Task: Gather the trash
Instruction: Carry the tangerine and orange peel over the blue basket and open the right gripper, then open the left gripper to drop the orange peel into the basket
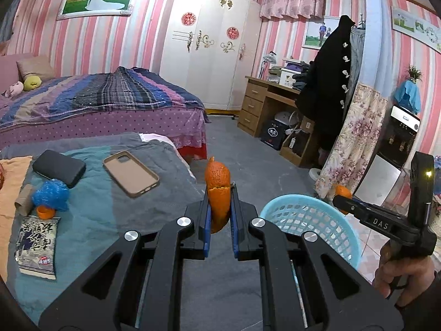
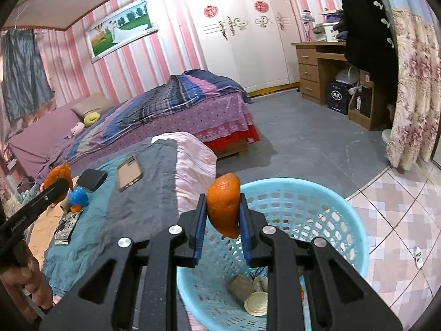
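Note:
My left gripper point(image 1: 219, 209) is shut on a piece of orange peel point(image 1: 217, 182) and holds it above the edge of the cloth-covered surface. My right gripper point(image 2: 222, 215) is shut on another orange peel point(image 2: 223, 202) and holds it over the light blue mesh basket point(image 2: 350, 220). The basket also shows in the left wrist view point(image 1: 344, 226), to the right of the left gripper. Some trash lies at the basket's bottom point(image 2: 256, 295). A crumpled blue bag point(image 1: 51, 194), a small orange piece point(image 1: 45, 211), a cardboard tube point(image 1: 23, 200) and a printed packet point(image 1: 37, 244) lie on the cloth at the left.
A tan phone case point(image 1: 131, 173) and a black case point(image 1: 59, 167) lie on the teal and grey cloth point(image 1: 110, 220). A bed point(image 1: 96, 102) stands behind. A wooden desk point(image 1: 264, 102), a hanging dark coat point(image 1: 328, 82) and a floral curtain point(image 1: 355, 143) are at the right.

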`<state>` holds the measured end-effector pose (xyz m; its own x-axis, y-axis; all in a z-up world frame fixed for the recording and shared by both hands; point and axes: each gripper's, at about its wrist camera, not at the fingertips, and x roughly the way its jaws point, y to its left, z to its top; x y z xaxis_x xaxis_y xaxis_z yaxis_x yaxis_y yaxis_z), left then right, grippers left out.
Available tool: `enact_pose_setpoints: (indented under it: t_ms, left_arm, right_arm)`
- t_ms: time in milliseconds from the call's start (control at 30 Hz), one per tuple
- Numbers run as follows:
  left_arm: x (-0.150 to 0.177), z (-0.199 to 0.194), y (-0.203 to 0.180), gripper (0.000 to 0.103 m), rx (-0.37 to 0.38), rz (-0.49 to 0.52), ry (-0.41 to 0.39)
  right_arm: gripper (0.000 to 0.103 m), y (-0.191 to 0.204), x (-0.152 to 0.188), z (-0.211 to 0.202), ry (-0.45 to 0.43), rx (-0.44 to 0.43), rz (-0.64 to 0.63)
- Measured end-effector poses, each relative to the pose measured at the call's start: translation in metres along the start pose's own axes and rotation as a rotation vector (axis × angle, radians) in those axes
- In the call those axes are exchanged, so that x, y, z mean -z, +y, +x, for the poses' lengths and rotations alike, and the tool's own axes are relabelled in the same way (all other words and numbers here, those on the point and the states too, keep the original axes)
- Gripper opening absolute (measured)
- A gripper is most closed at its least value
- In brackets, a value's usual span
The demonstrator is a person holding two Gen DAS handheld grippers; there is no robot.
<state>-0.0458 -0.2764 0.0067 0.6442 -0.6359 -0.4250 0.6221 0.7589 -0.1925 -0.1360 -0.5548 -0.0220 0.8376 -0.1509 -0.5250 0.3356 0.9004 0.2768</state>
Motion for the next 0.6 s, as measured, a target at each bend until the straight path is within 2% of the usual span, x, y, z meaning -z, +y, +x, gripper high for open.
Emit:
enact_pose_setpoints:
  t_ms: [200, 233, 267, 300, 333, 600]
  left_arm:
    - [0.003, 0.011, -0.018, 0.010, 0.052, 0.008, 0.013]
    - [0.003, 0.013, -0.022, 0.010, 0.061, 0.010, 0.014]
    - [0.003, 0.015, -0.029, 0.010, 0.075, 0.013, 0.013]
    - [0.004, 0.018, -0.035, 0.010, 0.087, 0.019, 0.013]
    - [0.005, 0.019, -0.039, 0.010, 0.095, 0.024, 0.017]
    - [0.022, 0.053, -0.082, 0.011, 0.204, 0.102, 0.110]
  right_arm:
    - [0.026, -0.006, -0.001, -0.002, -0.007, 0.037, -0.005]
    - [0.030, -0.006, -0.001, -0.002, -0.010, 0.056, -0.004]
    - [0.039, -0.012, -0.002, -0.006, -0.037, 0.095, 0.013]
    - [0.057, -0.012, -0.002, -0.007, -0.047, 0.098, 0.026]
    - [0.060, -0.012, -0.001, -0.007, -0.051, 0.098, 0.034]
    - [0.060, -0.034, -0.003, -0.014, -0.081, 0.129, 0.108]
